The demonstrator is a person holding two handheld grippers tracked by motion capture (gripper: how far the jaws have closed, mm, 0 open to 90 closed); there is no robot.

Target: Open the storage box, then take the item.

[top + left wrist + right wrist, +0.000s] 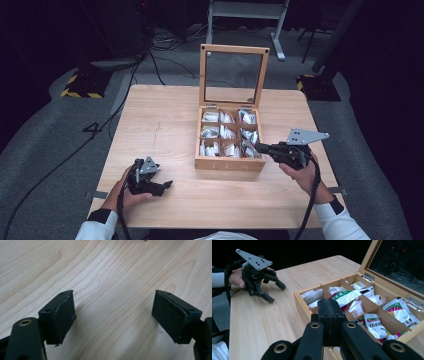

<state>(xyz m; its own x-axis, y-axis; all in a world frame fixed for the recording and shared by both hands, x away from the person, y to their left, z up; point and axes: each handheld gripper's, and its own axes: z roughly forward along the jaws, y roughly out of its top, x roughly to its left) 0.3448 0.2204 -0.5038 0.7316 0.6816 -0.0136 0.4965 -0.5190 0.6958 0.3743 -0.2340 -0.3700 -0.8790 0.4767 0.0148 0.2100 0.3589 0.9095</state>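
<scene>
Nearest the person's edge of the wooden table (165,125), the left gripper (165,186) lies low over the boards toward the near left corner, held in the left hand (131,192), its tips pointing right toward the middle. In the left gripper view its two black pads (62,316) stand wide apart with bare wood grain between them and nothing held. The right gripper view catches the same gripper (276,291) from across the table, its grey three-cornered plate (255,259) on top and its jaws spread.

A little farther in, near the right edge, the right hand (306,176) holds the right gripper (260,148) level, its tips at the right front corner of the wooden tea box (230,164). In the right gripper view its jaws are pressed together, pad against pad (331,312), with nothing clamped between them; a green-and-white tea sachet (345,297) in the box stands just beyond the tips, and whether they touch it I cannot tell.

The tea box sits right of the table's middle, divided into small compartments filled with sachets (226,132). Its glass-paned lid (232,75) stands upright on the hinges at the far side.
</scene>
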